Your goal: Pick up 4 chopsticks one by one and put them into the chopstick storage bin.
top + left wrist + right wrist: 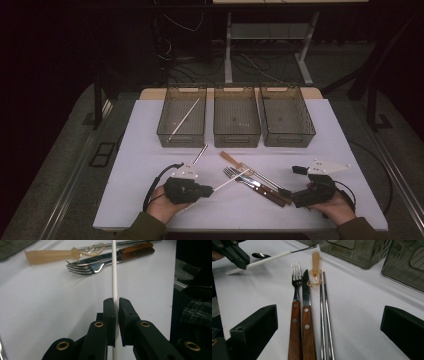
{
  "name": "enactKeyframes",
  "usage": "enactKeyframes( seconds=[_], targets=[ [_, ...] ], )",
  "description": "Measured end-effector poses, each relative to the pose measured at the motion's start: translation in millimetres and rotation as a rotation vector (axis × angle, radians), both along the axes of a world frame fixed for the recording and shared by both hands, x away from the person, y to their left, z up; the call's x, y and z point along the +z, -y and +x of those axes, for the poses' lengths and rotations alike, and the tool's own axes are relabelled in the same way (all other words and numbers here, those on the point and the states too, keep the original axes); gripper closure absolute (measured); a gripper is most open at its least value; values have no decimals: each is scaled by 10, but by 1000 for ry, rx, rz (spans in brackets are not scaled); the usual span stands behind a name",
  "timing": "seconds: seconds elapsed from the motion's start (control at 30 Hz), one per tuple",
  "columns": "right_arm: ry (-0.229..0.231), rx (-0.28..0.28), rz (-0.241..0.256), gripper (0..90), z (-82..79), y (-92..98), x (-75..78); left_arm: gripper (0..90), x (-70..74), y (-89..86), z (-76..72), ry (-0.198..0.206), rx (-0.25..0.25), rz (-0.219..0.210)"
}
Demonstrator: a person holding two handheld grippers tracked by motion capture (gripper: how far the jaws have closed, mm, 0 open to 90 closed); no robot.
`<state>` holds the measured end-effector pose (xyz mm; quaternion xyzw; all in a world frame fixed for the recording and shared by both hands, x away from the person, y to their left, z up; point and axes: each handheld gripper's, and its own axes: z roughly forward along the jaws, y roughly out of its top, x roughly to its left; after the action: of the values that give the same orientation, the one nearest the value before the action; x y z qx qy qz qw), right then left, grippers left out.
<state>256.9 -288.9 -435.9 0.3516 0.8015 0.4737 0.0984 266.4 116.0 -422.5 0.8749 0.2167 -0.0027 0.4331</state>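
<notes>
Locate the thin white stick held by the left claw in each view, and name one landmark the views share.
High view: the thin white stick slants up-right from the left claw, just left of centre.
Left gripper view: it runs straight up the middle, pinched between the black jaws.
Right gripper view: it lies at top left, pointing right from the left claw.
Shared landmark: the steel fork with a wooden handle, beside the stick's far end.
</notes>
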Motion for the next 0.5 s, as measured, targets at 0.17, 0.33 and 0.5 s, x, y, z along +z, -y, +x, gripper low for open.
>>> enactKeyframes(
  seconds=[0.17,0.33,0.5],
  targets=[
    [0,1,0,13,2,2,0,843,81,-34,21,19,16,-35],
    [-1,1,1,13,2,2,1,842,193,-63,33,51,35,-80],
    [0,-1,2,13,3,3,0,842,315,-70,61,79,46,-123]
  ],
)
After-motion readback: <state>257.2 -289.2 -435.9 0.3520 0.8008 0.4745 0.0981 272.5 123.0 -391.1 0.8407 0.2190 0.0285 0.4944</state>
